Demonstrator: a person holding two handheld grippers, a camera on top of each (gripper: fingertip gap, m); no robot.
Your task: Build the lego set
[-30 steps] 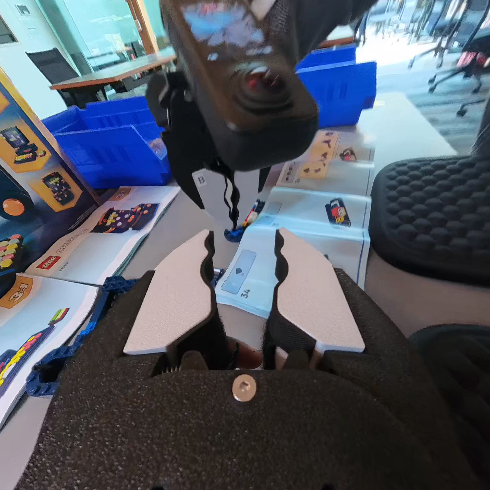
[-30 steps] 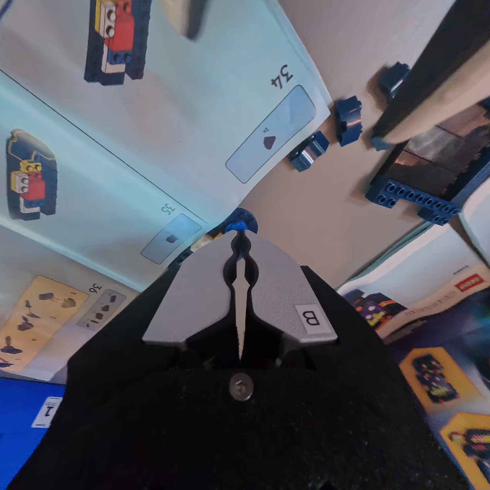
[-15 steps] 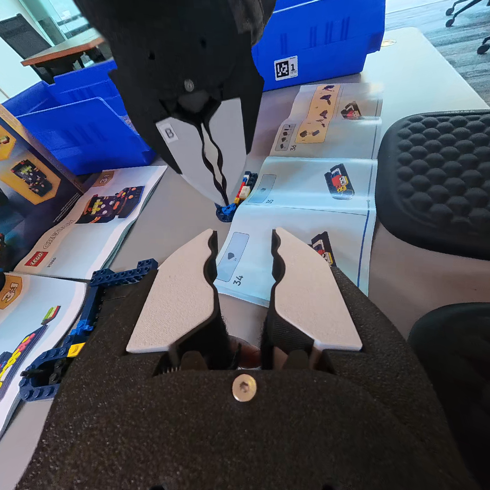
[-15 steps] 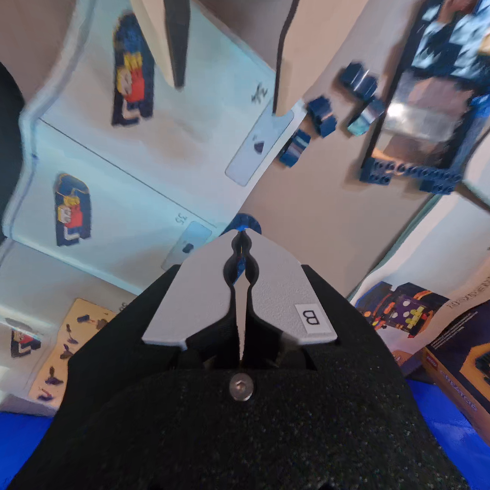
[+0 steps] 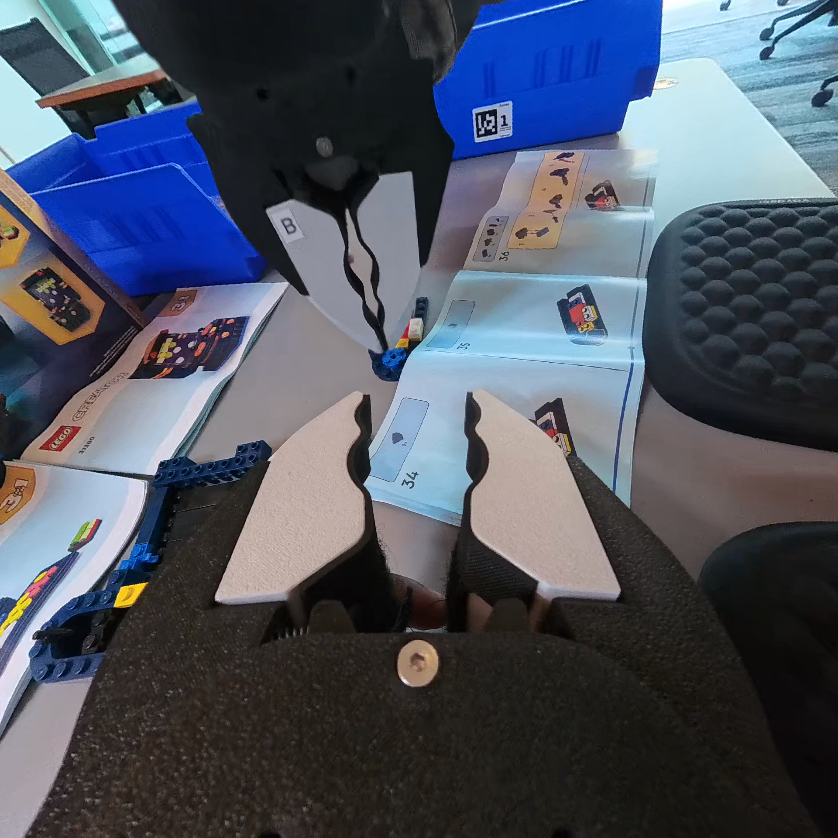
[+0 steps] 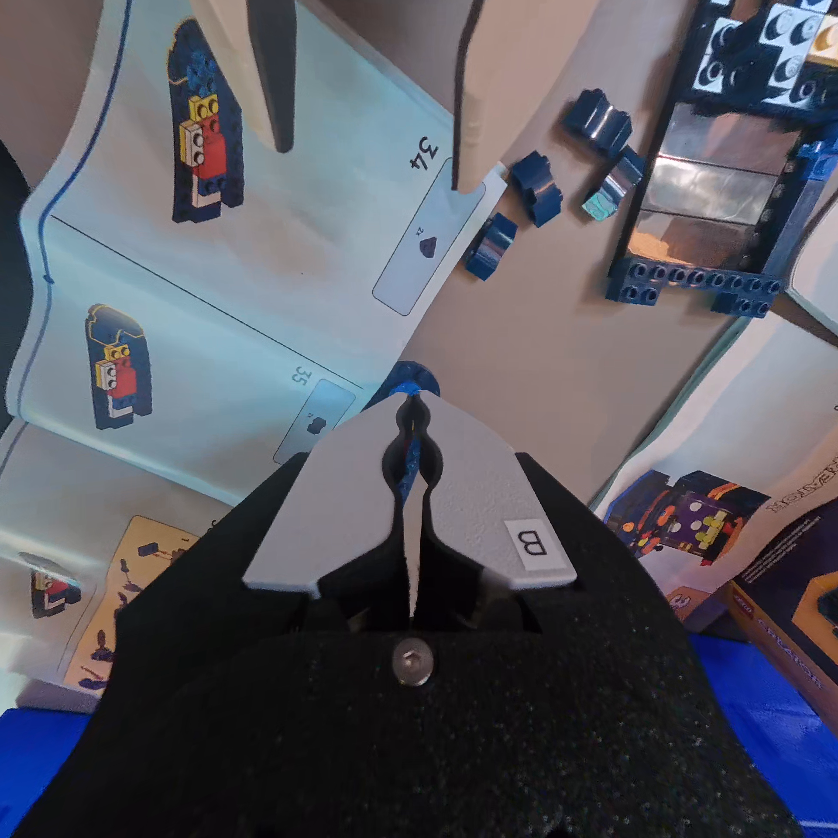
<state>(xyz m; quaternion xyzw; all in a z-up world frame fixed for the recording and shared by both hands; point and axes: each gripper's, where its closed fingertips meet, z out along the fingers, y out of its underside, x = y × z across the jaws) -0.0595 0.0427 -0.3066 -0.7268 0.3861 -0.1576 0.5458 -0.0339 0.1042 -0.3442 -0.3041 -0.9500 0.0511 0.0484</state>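
Right claw (image 5: 380,349) backed off slightly; its tips hide brick model (image 5: 390,360).

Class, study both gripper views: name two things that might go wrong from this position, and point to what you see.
1. The right gripper, jaws shut, touches the small blue round brick at the open booklet's edge; pressing could skid the assembly.
2. The open left gripper hovers near loose dark blue curved bricks; lowering might scatter them.

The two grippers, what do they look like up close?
Both match: the left gripper and right gripper have black, grainy foam-like bodies, a silver screw at centre, and pale grey wedge fingers with wavy black inner edges. The right one carries a small white letter sticker.
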